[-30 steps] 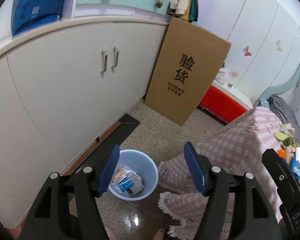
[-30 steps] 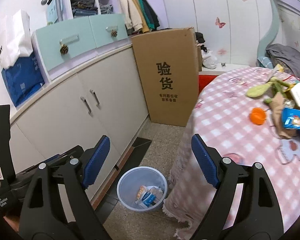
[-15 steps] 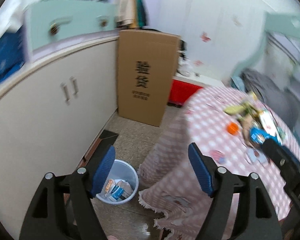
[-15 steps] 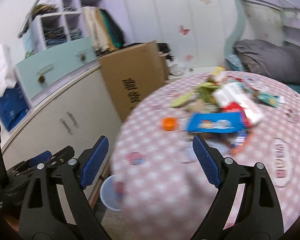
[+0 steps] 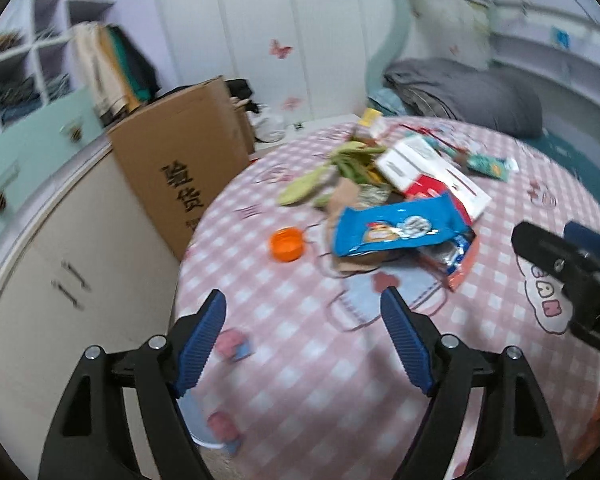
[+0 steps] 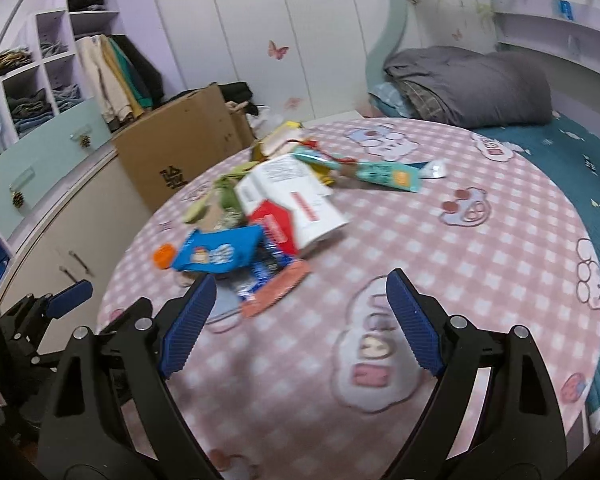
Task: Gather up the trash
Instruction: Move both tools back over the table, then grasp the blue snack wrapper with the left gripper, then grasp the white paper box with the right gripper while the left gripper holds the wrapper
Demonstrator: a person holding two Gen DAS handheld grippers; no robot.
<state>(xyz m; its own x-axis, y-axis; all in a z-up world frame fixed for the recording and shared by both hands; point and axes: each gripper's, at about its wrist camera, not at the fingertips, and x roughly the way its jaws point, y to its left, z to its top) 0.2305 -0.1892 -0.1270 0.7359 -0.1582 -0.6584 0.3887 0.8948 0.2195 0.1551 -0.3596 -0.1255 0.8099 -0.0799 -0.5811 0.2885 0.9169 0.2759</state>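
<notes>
both grippers over the pink checked worktop, nothing between either pair of fingers. left gripper jaws opening, empty; right gripper spread wide, empty. trash heap mid-worktop: blue snack wrapper on top, orange cap just beside, white-and-red carton behind. judgement: take the loose wrapper first, pinch a flat edge, avoid snagging cloth.

Your left tongs point down at a slant, their blue pads opening with nothing between them. Your right tongs tilt down likewise, spread wide and empty. Each pair shows at the edge of the other's view.
</notes>
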